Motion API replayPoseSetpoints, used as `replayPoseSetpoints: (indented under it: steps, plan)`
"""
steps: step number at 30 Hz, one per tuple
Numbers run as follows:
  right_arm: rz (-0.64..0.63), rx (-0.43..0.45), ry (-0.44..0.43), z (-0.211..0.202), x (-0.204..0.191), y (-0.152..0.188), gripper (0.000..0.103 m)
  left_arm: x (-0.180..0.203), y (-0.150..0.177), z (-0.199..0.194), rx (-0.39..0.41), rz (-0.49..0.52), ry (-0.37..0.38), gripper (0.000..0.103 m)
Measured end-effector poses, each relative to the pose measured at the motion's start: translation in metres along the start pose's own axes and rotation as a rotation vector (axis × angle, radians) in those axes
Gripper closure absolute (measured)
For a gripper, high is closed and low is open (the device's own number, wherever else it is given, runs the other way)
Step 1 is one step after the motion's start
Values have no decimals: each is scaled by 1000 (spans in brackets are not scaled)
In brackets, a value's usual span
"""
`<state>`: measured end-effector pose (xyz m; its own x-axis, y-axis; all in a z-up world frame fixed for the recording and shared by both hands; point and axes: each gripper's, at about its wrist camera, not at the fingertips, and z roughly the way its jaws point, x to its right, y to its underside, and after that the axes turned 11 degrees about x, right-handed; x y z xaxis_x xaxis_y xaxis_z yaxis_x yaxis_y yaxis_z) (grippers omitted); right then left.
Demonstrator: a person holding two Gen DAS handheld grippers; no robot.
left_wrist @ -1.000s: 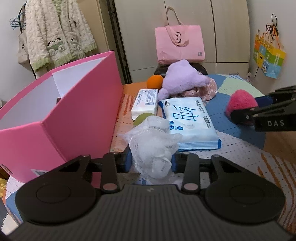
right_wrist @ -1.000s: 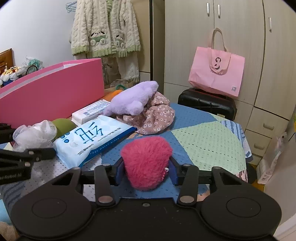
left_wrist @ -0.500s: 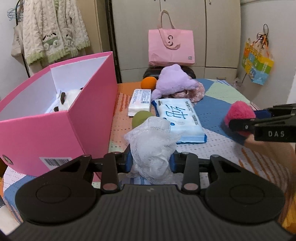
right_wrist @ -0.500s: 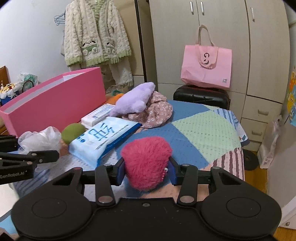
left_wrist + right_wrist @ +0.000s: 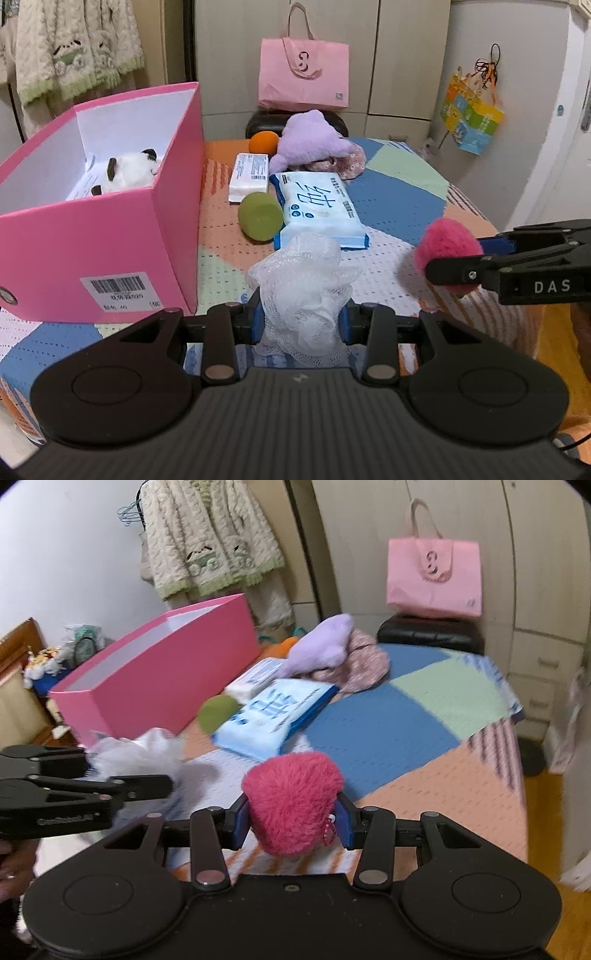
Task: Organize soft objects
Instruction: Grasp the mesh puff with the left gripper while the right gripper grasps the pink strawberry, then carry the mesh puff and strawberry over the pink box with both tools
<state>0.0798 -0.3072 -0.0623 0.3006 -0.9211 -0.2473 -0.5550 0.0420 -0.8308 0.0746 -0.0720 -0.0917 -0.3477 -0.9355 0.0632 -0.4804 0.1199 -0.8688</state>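
My left gripper point(image 5: 300, 325) is shut on a white mesh bath puff point(image 5: 301, 286), held above the table's near edge. My right gripper point(image 5: 293, 823) is shut on a fuzzy pink ball point(image 5: 293, 799); that ball also shows at the right of the left wrist view point(image 5: 445, 249). An open pink box point(image 5: 110, 221) stands at the left with a black-and-white plush point(image 5: 127, 173) inside. A purple plush point(image 5: 310, 142) lies on a floral cloth point(image 5: 349, 162) at the back.
On the patchwork cover lie a blue tissue pack point(image 5: 319, 208), a white tissue pack point(image 5: 249, 177), a green ball point(image 5: 258, 218) and an orange ball point(image 5: 263, 142). A pink tote bag point(image 5: 304, 75) sits behind the table. Wardrobe doors stand behind.
Both grippers have risen and pulled back toward the near edge, each holding its object. The inside of the pink box and its plush have come into the left view.
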Motion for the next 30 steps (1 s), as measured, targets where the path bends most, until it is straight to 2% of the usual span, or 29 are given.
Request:
replayPoseSetpoints:
  steps: [8, 16, 22, 26, 30]
  plan:
    - [21, -35, -128, -16, -29, -12, 53, -15, -12, -21, -38, 10, 55, 67]
    - [-54, -74, -248, -22, -69, -30, 52, -40, -23, -45, -93, 23, 86, 67]
    - [-104, -113, -290, -22, -96, -48, 52, -64, -26, -67, -127, 9, 100, 67]
    - [-111, -126, -347, -21, -112, -64, 52, -85, -35, -84, -111, -12, 95, 67]
    - [-161, -98, -370, -18, -133, -78, 52, -104, -48, -100, -67, -40, 103, 67]
